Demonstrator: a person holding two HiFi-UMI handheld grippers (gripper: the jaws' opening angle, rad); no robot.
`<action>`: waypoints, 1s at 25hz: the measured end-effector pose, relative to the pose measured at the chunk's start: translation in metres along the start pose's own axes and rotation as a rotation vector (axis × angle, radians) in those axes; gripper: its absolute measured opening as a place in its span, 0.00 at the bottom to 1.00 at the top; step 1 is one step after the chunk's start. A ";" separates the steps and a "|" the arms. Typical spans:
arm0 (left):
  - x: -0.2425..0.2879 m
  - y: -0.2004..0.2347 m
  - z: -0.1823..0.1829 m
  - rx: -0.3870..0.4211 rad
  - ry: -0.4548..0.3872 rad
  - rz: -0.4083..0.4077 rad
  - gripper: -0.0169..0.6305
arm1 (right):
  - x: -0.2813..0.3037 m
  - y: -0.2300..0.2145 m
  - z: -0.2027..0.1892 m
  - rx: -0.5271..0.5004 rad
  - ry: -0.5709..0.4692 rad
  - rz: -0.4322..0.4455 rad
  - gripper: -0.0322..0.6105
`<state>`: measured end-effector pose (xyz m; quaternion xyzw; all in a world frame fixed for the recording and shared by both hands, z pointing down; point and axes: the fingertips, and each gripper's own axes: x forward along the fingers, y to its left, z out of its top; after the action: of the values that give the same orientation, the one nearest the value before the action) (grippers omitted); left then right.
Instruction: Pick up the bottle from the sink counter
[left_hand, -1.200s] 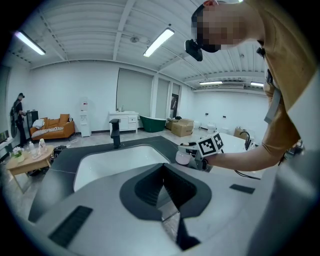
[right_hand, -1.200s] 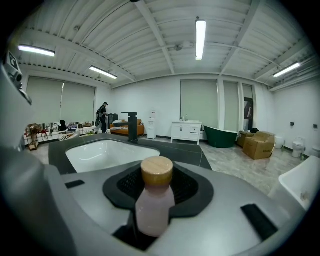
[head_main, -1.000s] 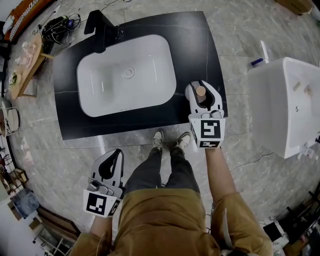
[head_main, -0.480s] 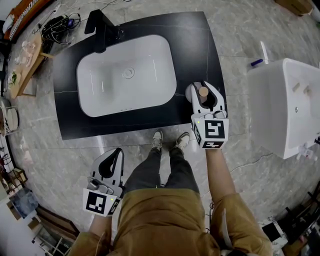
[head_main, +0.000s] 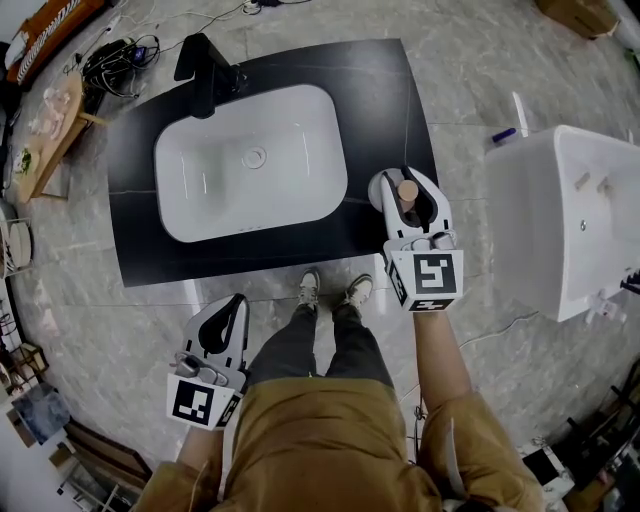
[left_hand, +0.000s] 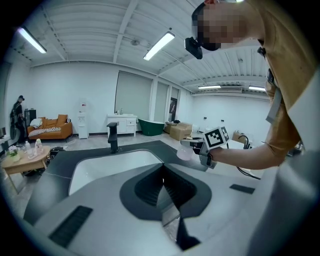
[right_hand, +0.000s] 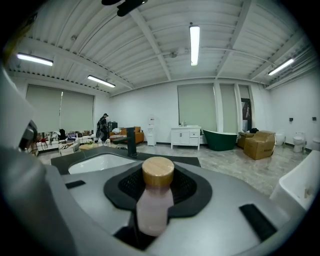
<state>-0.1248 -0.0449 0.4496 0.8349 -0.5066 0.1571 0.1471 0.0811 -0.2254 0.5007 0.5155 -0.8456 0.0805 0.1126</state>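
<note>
A pale pink bottle (head_main: 406, 189) with a round wooden cap stands upright between the jaws of my right gripper (head_main: 405, 180), which is shut on it over the front right corner of the black sink counter (head_main: 130, 230). The right gripper view shows the bottle (right_hand: 154, 210) close up, pinched at its body by the right gripper (right_hand: 156, 186). My left gripper (head_main: 232, 305) hangs low by the person's left leg, off the counter, shut and empty. From the left gripper (left_hand: 162, 185) the bottle (left_hand: 185, 151) shows off to the right.
A white basin (head_main: 250, 165) is set in the counter, with a black faucet (head_main: 205, 65) behind it. A white vanity unit (head_main: 560, 220) stands to the right, a small wooden table (head_main: 50, 130) and cables to the left. The person's shoes (head_main: 330, 290) are at the counter's front edge.
The right gripper with the bottle has come up a little and drawn slightly toward the person. The left gripper has stayed where it was.
</note>
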 end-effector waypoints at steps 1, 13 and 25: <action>0.000 0.000 0.003 0.001 -0.008 -0.002 0.03 | -0.003 0.000 0.007 -0.004 -0.007 0.002 0.24; 0.001 -0.003 0.044 0.033 -0.106 -0.012 0.03 | -0.047 0.004 0.085 -0.028 -0.075 0.045 0.24; -0.005 -0.009 0.085 0.058 -0.213 -0.018 0.03 | -0.095 0.015 0.137 -0.048 -0.102 0.070 0.24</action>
<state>-0.1090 -0.0714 0.3696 0.8554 -0.5069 0.0805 0.0696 0.0949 -0.1723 0.3433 0.4862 -0.8695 0.0375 0.0787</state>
